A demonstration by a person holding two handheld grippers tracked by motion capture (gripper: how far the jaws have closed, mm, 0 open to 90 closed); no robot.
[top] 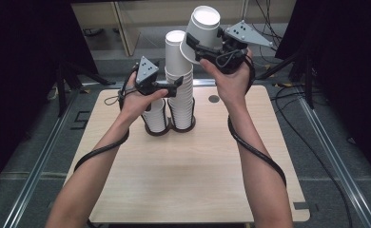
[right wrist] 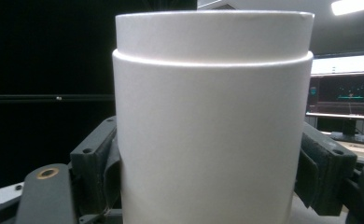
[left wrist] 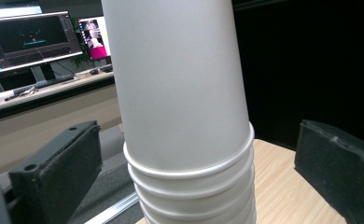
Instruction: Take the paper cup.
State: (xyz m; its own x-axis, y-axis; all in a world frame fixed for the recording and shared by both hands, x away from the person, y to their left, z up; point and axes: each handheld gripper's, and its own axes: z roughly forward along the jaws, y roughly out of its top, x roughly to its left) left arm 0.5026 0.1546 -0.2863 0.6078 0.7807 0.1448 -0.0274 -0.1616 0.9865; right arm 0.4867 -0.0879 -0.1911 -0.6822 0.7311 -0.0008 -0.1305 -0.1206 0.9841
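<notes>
Dark curtains and metal floor rails frame the pale wooden worktop [top: 193, 175], where two stacks of white paper cups stand upside down, side by side, near the far edge. The tall stack of nested white paper cups [top: 179, 80] rises well above its neighbour, the short stack of white paper cups [top: 155, 116], each sitting in a dark ring base.

The left claw [top: 174, 85] is at the tall stack's middle, and in the left gripper view its jaws stand spread, one on each side of the stack [left wrist: 189, 140] with clear gaps, pressing nothing. The right claw [top: 198, 50] is raised above and just right of the tall stack, pinching a single white paper cup [top: 203, 29] by its sides; the right gripper view shows both jaws tight against this cup [right wrist: 208, 130].

Judging by this, most cups are already stacked, and the held cup is the one in hand: it has yet to be lowered over the tall stack's top. Each cup nests over another; nothing else is inside them as far as can be seen.
</notes>
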